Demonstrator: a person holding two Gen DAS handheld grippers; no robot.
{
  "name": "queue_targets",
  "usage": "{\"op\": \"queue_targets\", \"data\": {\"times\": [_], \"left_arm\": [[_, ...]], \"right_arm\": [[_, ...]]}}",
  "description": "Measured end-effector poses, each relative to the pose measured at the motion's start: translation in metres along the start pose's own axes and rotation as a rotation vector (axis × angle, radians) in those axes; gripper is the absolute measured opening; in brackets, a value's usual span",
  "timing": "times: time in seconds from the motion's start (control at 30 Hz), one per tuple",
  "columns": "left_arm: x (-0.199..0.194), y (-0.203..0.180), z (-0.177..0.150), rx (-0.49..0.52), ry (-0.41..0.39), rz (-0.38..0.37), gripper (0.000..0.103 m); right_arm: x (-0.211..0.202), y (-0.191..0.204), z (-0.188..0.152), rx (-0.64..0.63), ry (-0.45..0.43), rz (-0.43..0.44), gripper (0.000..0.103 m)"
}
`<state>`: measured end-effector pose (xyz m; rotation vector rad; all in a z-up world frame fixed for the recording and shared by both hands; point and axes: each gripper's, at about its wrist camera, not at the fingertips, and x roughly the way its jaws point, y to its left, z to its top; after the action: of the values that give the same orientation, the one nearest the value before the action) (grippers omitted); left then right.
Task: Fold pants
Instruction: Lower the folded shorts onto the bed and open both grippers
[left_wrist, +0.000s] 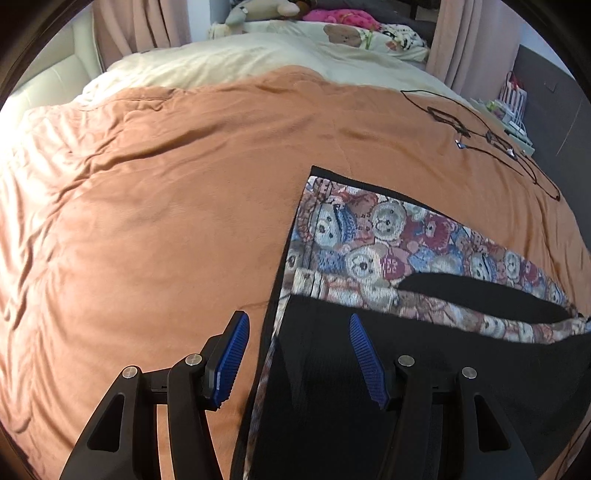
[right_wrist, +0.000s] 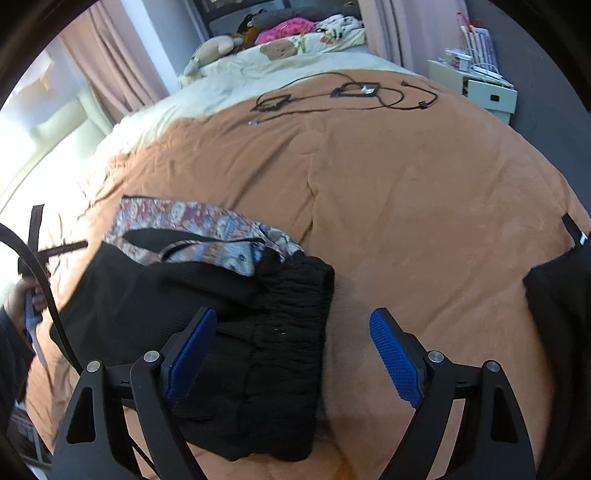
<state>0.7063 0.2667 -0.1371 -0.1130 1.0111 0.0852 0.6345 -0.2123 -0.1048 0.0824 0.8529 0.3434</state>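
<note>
Black pants (left_wrist: 406, 369) with a teddy-bear patterned lining (left_wrist: 369, 243) lie on the orange blanket (left_wrist: 166, 206), partly folded so the lining shows at the far side. My left gripper (left_wrist: 299, 350) is open, hovering over the pants' left edge, touching nothing. In the right wrist view the pants (right_wrist: 184, 291) lie left of centre, with the black elastic waistband (right_wrist: 291, 332) nearest. My right gripper (right_wrist: 291, 350) is open and empty above the waistband end.
Black cables (right_wrist: 343, 96) lie on the blanket at the far side. Pillows and plush toys (right_wrist: 280, 37) sit at the headboard. A white bedside unit (right_wrist: 480, 88) stands at the right. Another dark cloth (right_wrist: 557, 314) lies at the right edge.
</note>
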Motion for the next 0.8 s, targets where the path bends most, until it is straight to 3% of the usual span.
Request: {"op": "queue_targets", "data": {"times": [0.17, 0.23, 0.33, 0.4, 0.47, 0.57, 0.6, 0.7, 0.8], "left_arm": [[0.025, -0.004, 0.007, 0.019, 0.032, 0.016, 0.058], [0.034, -0.005, 0.009, 0.021, 0.046, 0.004, 0.053], [0.046, -0.011, 0.011, 0.044, 0.064, 0.013, 0.039], [0.051, -0.015, 0.01, 0.056, 0.078, 0.005, 0.019], [0.047, -0.023, 0.01, 0.089, 0.06, 0.024, 0.01], [0.036, -0.028, 0.014, 0.11, 0.022, 0.056, 0.009], [0.031, -0.028, 0.016, 0.111, 0.008, 0.062, 0.009], [0.014, -0.026, 0.028, 0.102, -0.043, 0.083, 0.008], [0.0, -0.022, 0.044, 0.084, -0.1, 0.095, 0.008]], "right_arm": [[0.012, -0.003, 0.004, -0.046, 0.003, 0.027, 0.085], [0.018, -0.005, 0.005, -0.055, 0.004, 0.039, 0.085], [0.026, -0.008, 0.005, -0.073, 0.011, 0.032, 0.085], [0.031, -0.008, 0.007, -0.085, 0.006, 0.035, 0.085], [0.035, -0.009, 0.01, -0.088, 0.001, 0.042, 0.082], [0.042, -0.008, 0.012, -0.102, 0.015, 0.064, 0.058], [0.044, -0.006, 0.012, -0.112, 0.024, 0.068, 0.044], [0.041, -0.002, 0.012, -0.133, 0.006, 0.036, 0.03], [0.034, 0.001, 0.012, -0.138, -0.017, 0.032, 0.026]]}}
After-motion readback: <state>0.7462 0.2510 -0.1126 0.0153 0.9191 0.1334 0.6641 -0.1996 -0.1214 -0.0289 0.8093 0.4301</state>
